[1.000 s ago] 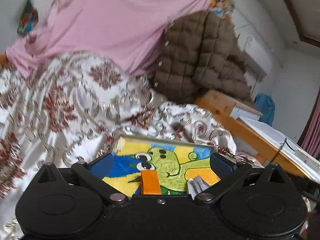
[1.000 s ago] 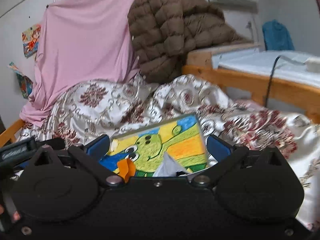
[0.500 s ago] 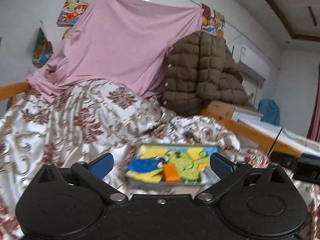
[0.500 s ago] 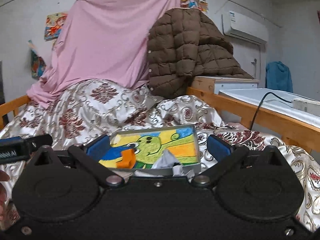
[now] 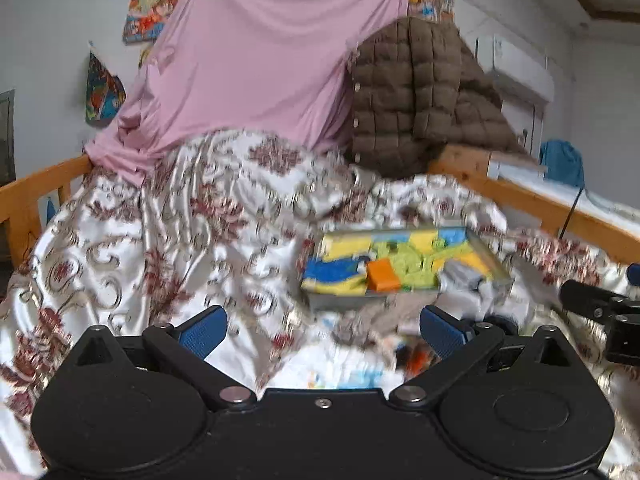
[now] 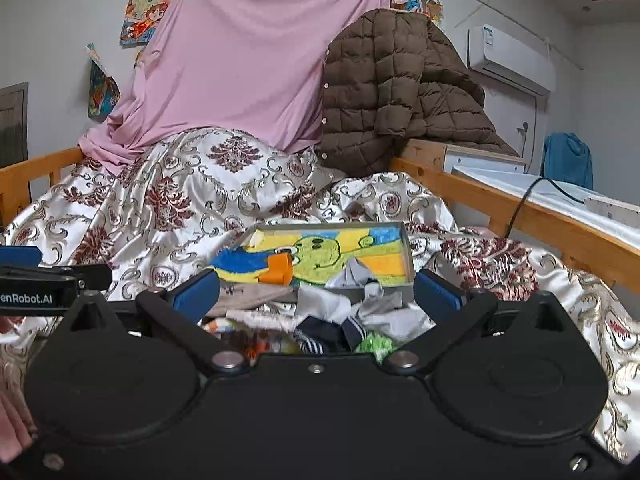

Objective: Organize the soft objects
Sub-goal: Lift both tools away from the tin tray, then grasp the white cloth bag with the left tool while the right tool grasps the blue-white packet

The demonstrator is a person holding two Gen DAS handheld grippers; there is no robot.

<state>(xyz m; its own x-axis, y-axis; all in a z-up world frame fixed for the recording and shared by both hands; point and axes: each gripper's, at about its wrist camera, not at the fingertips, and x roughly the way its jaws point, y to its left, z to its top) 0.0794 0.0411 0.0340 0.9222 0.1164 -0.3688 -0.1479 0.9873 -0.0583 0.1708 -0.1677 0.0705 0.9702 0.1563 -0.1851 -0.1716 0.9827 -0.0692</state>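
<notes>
I hold my left tool (image 5: 320, 330) with its blue pads spread wide and nothing between them, above the patterned bedspread (image 5: 168, 240) on the bed. My right tool (image 6: 318, 294) is likewise spread and empty, hovering over a heap of small soft clothes (image 6: 320, 320): grey, white, navy-striped and green pieces, lying on the bedspread at the near edge of the shallow box (image 6: 406, 248). The box sits on the bed, toward its right rail (image 6: 520, 208), its bottom painted with a green cartoon figure on yellow and blue. Inside it, an orange block (image 6: 278, 270) rests near the left part, and a grey cloth (image 6: 356, 272) spills over the near wall. The left view is blurred, so the pile there is hard to read. Toward the head of the bed, a pink sheet (image 6: 248, 64) hangs on the wall and a brown quilted jacket (image 6: 392, 92) is heaped beside it.
</notes>
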